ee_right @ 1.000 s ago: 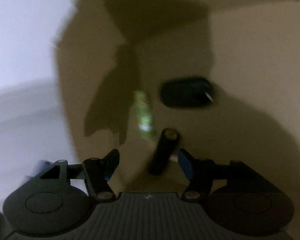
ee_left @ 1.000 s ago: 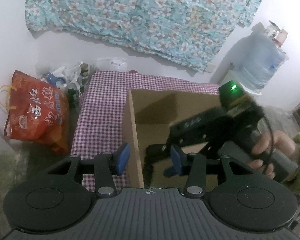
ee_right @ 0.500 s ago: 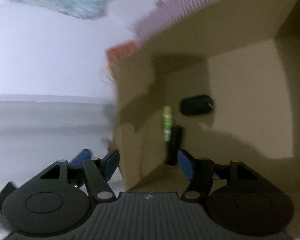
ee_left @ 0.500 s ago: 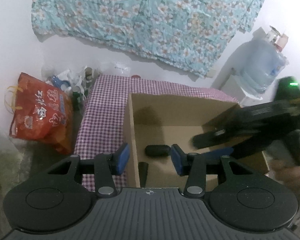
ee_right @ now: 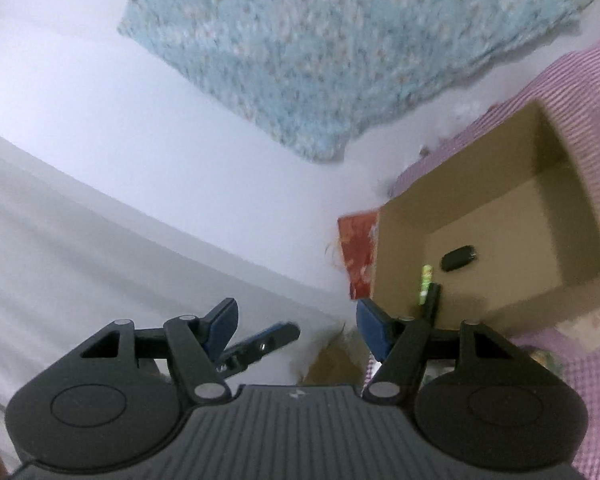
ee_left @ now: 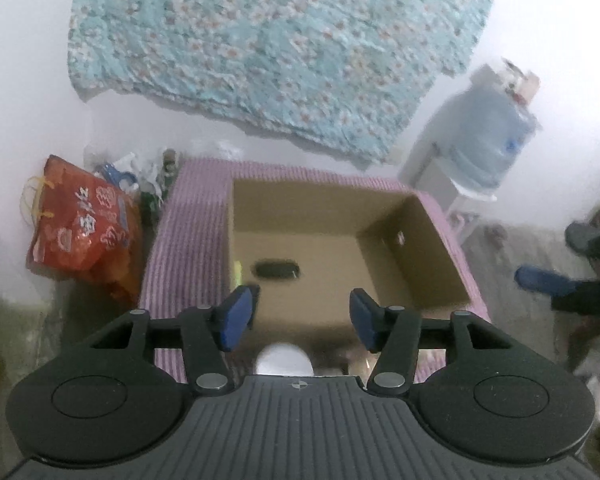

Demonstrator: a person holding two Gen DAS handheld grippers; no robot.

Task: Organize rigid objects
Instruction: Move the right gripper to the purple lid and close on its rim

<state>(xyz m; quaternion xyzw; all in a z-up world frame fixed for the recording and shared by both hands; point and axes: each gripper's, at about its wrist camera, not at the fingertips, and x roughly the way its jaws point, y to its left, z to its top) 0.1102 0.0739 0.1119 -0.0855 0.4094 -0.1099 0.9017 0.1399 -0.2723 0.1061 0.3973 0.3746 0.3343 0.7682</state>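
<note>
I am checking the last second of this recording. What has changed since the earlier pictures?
The right gripper has pulled up out of the box, empty. The left gripper has backed away, its jaws opening on nothing. The black case, green tube and black stick stay in the box.

Motion blur smeared the floral cloth [ee_left: 276,52] in both views. The left gripper's body hid the lower part of a white round object [ee_left: 285,361], leaving its identity unclear.
</note>
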